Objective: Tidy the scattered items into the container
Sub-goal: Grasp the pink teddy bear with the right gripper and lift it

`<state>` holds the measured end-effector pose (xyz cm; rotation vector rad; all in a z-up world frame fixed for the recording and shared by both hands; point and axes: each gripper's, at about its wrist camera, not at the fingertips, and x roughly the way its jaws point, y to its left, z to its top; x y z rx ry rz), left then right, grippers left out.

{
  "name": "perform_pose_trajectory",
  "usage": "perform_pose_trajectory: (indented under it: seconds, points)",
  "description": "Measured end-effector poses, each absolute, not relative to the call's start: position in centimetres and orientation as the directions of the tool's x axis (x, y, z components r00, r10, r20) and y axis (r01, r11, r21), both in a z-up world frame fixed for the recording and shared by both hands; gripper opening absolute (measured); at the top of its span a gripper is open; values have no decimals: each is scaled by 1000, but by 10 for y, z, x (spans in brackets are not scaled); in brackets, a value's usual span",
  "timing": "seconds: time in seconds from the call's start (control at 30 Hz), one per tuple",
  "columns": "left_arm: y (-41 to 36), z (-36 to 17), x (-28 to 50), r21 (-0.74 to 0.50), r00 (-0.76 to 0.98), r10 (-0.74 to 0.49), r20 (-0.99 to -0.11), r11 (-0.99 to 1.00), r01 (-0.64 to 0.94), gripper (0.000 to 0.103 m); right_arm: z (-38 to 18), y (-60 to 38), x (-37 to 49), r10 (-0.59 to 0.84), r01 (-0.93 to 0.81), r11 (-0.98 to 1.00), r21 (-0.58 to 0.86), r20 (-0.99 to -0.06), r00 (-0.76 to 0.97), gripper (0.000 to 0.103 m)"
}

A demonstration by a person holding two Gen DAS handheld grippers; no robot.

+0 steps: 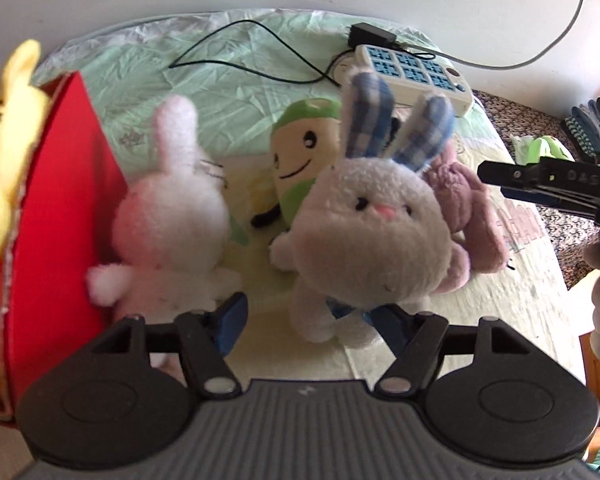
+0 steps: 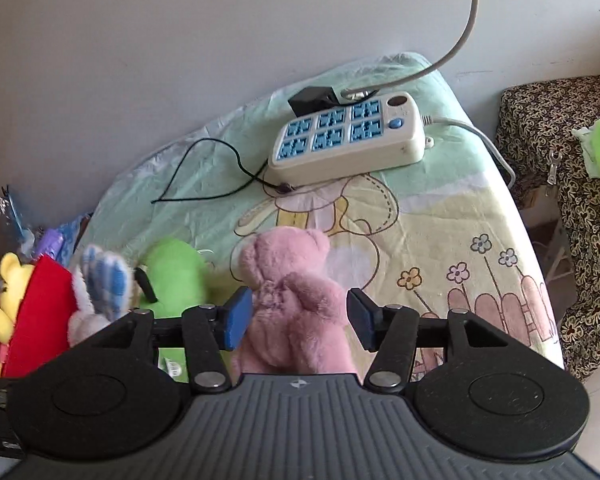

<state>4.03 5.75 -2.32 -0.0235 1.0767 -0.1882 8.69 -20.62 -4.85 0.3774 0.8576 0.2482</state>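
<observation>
A: Right, notes. Left gripper [image 1: 304, 320] points down over the grey rabbit [image 1: 364, 224], the one with blue checked ears. Jaws stand apart; the left pad is clear of the plush, the right pad is hidden behind its body, so I can't call it a grip.

B: And the other side?

A: Right gripper [image 2: 298, 318] straddles the pink bear [image 2: 296, 308]. Jaws spread; the bear sits between them, brushing the left pad at most, a gap showing at the right pad. Not clamped.

B: Container?

A: Red box [image 1: 56, 208], at the left edge of the cloth-covered table [image 2: 440, 216]. A yellow plush [image 1: 8, 136] already sits in it. White rabbit [image 1: 172, 216] leans beside the box wall; green plush [image 1: 304, 152] lies behind the two rabbits.

B: So which step?

A: Pick-up stage, I'd judge, both hands lined up on a toy each, several toys still out. Next move calls for closing squarely on the soft bodies, then lifting clear over the box wall.

B: Hazards?

A: Power strip [image 2: 348, 136] and black cable [image 2: 212, 176] lie farther back, well apart.
</observation>
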Motion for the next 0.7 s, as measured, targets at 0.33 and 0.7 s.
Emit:
perform_pose_trajectory:
  seconds: [0.33,0.7]
  points:
    - [7,48,-2,-120,602,-354,-716,912,393,74,-69,-206,110,408,-76,890,450,-710,574,58]
    - [-70,-13,42,-360,365,-590,-720,768,529,73,-75,-223,119,440,-141,888,438,-715,544,64]
